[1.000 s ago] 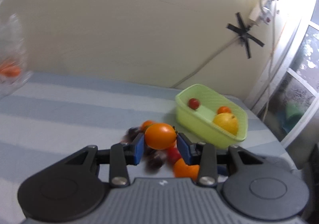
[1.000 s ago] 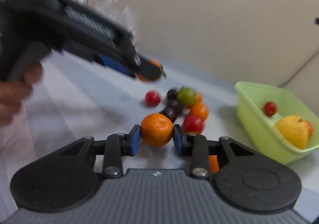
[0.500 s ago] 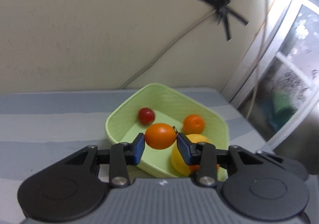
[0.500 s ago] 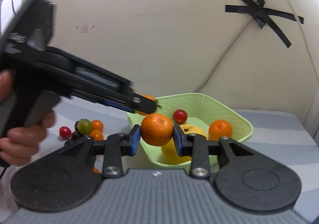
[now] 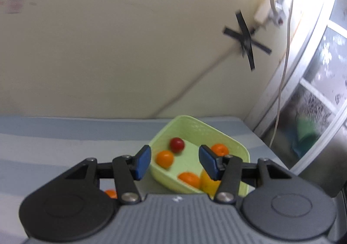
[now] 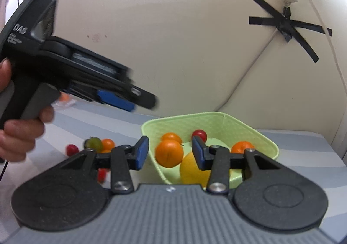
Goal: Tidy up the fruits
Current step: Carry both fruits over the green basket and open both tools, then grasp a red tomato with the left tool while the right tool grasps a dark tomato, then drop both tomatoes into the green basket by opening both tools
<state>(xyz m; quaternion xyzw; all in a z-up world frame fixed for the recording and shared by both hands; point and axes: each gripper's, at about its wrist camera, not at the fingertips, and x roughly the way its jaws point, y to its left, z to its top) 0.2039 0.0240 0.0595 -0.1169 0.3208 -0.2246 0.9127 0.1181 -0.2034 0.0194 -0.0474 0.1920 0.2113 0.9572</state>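
Note:
A light green basket (image 5: pixel 243 148) (image 6: pixel 256 131) stands on the striped table and holds several oranges, a red cherry tomato (image 5: pixel 177 144) (image 6: pixel 199 134) and a yellow fruit (image 6: pixel 193 168). My left gripper (image 5: pixel 175 163) is open and empty above the basket's near side; an orange (image 5: pixel 165 158) lies in the basket below it. My right gripper (image 6: pixel 170 155) is open; an orange (image 6: pixel 169 153) shows between its pads, free of them, over the basket. The left gripper also appears in the right wrist view (image 6: pixel 130 100).
Loose small fruits lie on the table left of the basket: a green one (image 6: pixel 93 143), an orange one (image 6: pixel 108 143), red ones (image 6: pixel 72 149). An orange (image 5: pixel 111 193) lies under the left gripper. The wall with taped cable (image 6: pixel 288 27) is behind; a window (image 5: pixel 314 100) is right.
Both grippers have opened and let go of their oranges over the basket. The left gripper's orange now lies in the basket; the left gripper has risen.

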